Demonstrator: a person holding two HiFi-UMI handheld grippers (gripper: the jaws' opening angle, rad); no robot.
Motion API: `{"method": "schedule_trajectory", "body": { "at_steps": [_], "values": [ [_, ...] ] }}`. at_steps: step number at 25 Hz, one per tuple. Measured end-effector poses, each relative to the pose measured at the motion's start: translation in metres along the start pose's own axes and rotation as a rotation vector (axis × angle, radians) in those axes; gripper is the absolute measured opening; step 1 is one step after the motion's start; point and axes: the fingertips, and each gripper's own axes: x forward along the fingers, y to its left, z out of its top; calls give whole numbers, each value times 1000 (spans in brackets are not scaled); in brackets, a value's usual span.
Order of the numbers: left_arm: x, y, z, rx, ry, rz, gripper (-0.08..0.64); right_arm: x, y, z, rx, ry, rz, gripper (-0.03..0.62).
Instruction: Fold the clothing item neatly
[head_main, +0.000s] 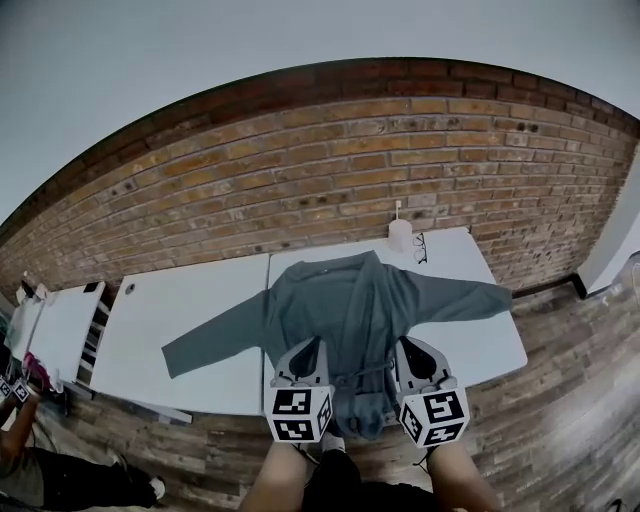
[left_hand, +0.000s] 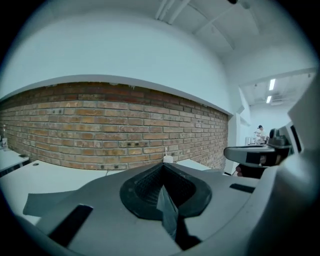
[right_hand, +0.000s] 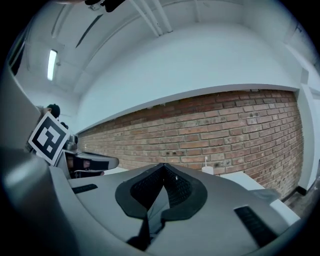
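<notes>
A grey-green long-sleeved garment (head_main: 350, 300) lies open on the white table (head_main: 190, 310), with its sleeves spread to the left and right and its lower hem hanging at the near edge. My left gripper (head_main: 308, 347) is at the hem's left side and my right gripper (head_main: 408, 345) at its right side. In the left gripper view the jaws (left_hand: 164, 168) are closed, and a thin fold of the fabric (left_hand: 168, 210) is pinched between them. The right gripper (right_hand: 163, 168) is likewise shut on a strip of the cloth (right_hand: 152, 212).
A small white bottle (head_main: 400, 235) and a pair of glasses (head_main: 420, 248) lie at the table's far edge, below the brick wall (head_main: 330, 150). A second white table (head_main: 55, 325) stands to the left, and a person (head_main: 40, 470) sits at the lower left. The floor is wood.
</notes>
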Motion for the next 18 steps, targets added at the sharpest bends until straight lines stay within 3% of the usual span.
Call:
{"method": "schedule_trajectory", "body": {
  "at_steps": [7, 18],
  "values": [
    [69, 69, -2, -116, 12, -55, -8, 83, 11, -9, -50, 87, -51, 2],
    [146, 105, -5, -143, 57, -198, -8, 148, 10, -9, -142, 183, -157, 2]
  ]
}}
